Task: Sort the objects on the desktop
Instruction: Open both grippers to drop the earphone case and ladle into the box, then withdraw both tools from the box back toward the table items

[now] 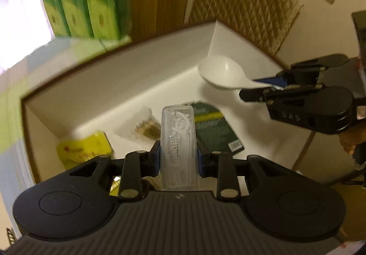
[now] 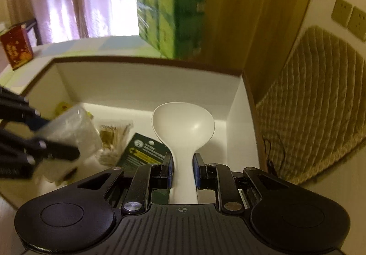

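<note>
The left gripper (image 1: 178, 159) was clamped on a clear plastic case (image 1: 178, 147) of white items, its blue-padded jaws pressed to the case's two sides, and it held the case upright over the open white box (image 1: 128, 85). The right gripper (image 2: 182, 170) had its jaws closed on the handle of a white plastic spoon (image 2: 183, 127), the bowl pointing forward above the box's right-hand corner — in the left wrist view the same spoon (image 1: 223, 75) hung clear of the box floor. On that floor lay a dark green packet (image 1: 217, 129), a clear bag of toothpicks (image 1: 144, 128) just beside it, and a yellow packet (image 1: 84, 147) near the left wall. A stack of green tissue packs (image 2: 171, 8) stood behind the box, and a red box (image 2: 17, 48) stood well apart at the far left — both blurred. A woven mat (image 2: 315, 99) leaned against the wall at right.
</note>
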Tool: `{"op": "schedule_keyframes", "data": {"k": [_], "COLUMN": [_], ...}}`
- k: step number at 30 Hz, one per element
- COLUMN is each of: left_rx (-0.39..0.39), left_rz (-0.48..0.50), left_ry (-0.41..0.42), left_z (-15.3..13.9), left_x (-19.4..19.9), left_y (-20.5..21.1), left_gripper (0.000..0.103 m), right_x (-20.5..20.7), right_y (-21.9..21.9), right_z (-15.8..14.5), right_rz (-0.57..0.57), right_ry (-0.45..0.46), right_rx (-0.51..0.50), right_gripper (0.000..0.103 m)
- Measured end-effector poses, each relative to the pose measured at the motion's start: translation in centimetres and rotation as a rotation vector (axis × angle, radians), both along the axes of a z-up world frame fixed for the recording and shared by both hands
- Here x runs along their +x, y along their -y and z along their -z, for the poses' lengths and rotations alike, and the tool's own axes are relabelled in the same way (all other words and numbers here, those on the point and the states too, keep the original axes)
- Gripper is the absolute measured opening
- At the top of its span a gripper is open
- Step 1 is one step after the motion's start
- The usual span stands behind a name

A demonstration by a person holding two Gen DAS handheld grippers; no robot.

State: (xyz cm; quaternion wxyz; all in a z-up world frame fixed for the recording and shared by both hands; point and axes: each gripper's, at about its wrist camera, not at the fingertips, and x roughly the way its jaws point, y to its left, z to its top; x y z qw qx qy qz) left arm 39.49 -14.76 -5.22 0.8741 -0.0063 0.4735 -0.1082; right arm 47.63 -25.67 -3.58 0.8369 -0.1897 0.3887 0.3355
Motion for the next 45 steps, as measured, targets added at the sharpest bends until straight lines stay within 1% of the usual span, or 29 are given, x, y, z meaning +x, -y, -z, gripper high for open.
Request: {"op": "schedule_keyframes", "data": {"k": [4, 7, 9, 15, 16, 17, 18, 19, 20, 21, 22, 24, 26, 28, 29, 31, 32, 38, 42, 45], "left_rx": [-0.021, -0.051, -0.052, -0.029, -0.023, -0.017, -0.012, -0.011, -0.011, -0.01, -0.009, -0.01, -0.016, -0.018, -0.02, -0.021, -0.024, -0.019, -0.001, 0.015], "left_rz": [-0.016, -0.031, -0.031, -0.022, -0.021, -0.021, -0.021, -0.02, -0.02, -0.021, -0.023, -0.025, -0.027, -0.031, -0.034, -0.046, -0.049, -0.075, -0.098, -0.119], "left_ry": [-0.086, -0.121, -0.123, -0.098, -0.09, -0.085, -0.078, -0.073, -0.068, -0.063, -0.058, -0.043, -0.024, -0.004, 0.005, 0.017, 0.027, 0.091, 0.138, 0.164], "left_z": [2.1, 2.9, 2.9, 2.1, 1.9, 1.7, 1.5, 1.3, 1.1, 0.9, 0.7, 0.2, -0.4, -1.0, -1.3, -1.8, -2.2, -4.2, -5.6, -6.5], "left_x": [1.2, 1.2, 1.2, 0.5, 0.4, 0.4, 0.2, 0.1, -0.1, -0.3, -0.6, -1.1, -1.7, -2.3, -2.7, -3.2, -3.6, -6.0, -8.3, -9.8], "left_y": [-0.4, -0.8, -0.9, -0.7, -0.7, -0.6, -0.7, -0.7, -0.7, -0.8, -0.8, -0.8, -0.9, -0.9, -1.0, -0.9, -1.0, -1.2, -1.4, -1.7], "left_gripper": [0.025, 0.026, 0.027, 0.049, 0.055, 0.061, 0.063, 0.065, 0.068, 0.07, 0.075, 0.079, 0.087, 0.088, 0.091, 0.095, 0.095, 0.099, 0.099, 0.1], "right_x": [0.6, 0.8, 0.9, 0.9, 0.9, 0.9, 0.7, 0.5, 0.3, -0.1, -0.5, -1.1, -1.9, -2.7, -3.1, -3.7, -4.0, -5.9, -7.3, -8.4], "right_y": [-0.7, -1.1, -1.3, -2.1, -2.2, -2.2, -2.2, -2.2, -2.1, -1.9, -1.7, -1.4, -0.9, -0.3, 0.0, 0.5, 0.8, 2.1, 2.6, 2.6], "right_z": [0.7, 1.1, 1.3, 1.7, 1.7, 1.7, 1.6, 1.5, 1.3, 1.1, 0.8, 0.2, -0.3, -0.7, -1.0, -1.3, -1.4, -2.7, -3.5, -3.9], "right_rz": [0.004, 0.004, 0.003, -0.01, -0.017, -0.022, -0.024, -0.027, -0.032, -0.038, -0.046, -0.057, -0.057, -0.06, -0.057, -0.048, -0.042, -0.008, 0.002, 0.011], "right_ry": [-0.014, -0.013, -0.013, 0.007, 0.006, 0.001, 0.005, 0.014, 0.025, 0.041, 0.053, 0.051, 0.053, 0.054, 0.052, 0.044, 0.038, 0.021, 0.024, 0.037], "right_rx": [-0.036, -0.062, -0.076, -0.103, -0.101, -0.1, -0.1, -0.095, -0.089, -0.079, -0.068, -0.052, -0.038, -0.018, -0.01, 0.01, 0.017, 0.074, 0.115, 0.124], "right_gripper": [0.015, 0.015, 0.015, 0.015, 0.016, 0.019, 0.023, 0.04, 0.061, 0.069, 0.075, 0.079, 0.088, 0.094, 0.096, 0.1, 0.101, 0.101, 0.101, 0.101]}}
